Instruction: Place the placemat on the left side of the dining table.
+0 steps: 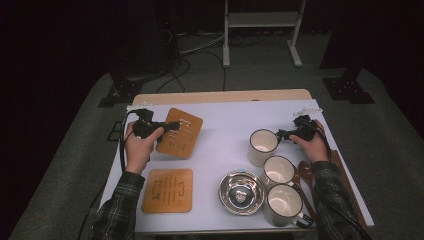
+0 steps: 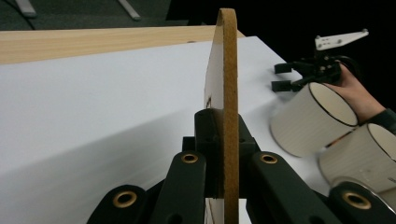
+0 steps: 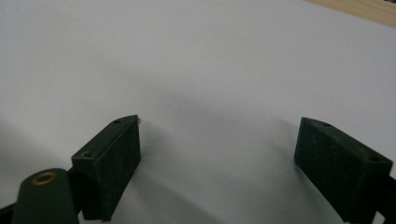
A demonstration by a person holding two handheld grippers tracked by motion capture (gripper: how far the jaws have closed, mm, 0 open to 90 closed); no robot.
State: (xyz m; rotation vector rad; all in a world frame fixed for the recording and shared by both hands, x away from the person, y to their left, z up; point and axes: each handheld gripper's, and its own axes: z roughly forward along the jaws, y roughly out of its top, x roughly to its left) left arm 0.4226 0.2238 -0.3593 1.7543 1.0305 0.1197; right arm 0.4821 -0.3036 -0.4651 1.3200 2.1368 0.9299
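My left gripper (image 1: 171, 125) is shut on the near-left edge of a square wooden trivet (image 1: 181, 134) with cut slots, at the table's far left. In the left gripper view the trivet (image 2: 227, 79) stands edge-on, pinched between the black jaws (image 2: 223, 140). A second trivet (image 1: 167, 190) lies flat at the front left. My right gripper (image 1: 281, 134) stands open just right of the farthest white mug (image 1: 262, 145), apart from it. Its two pads (image 3: 112, 163) hang wide over bare white tabletop with nothing between them (image 3: 219, 161).
Two more white mugs (image 1: 279, 171) (image 1: 285, 204) stand in a row toward the front right, beside a steel bowl (image 1: 241, 193). Wooden spoons (image 1: 305, 175) lie along the right edge. The white mat (image 1: 225, 125) covers a wooden table.
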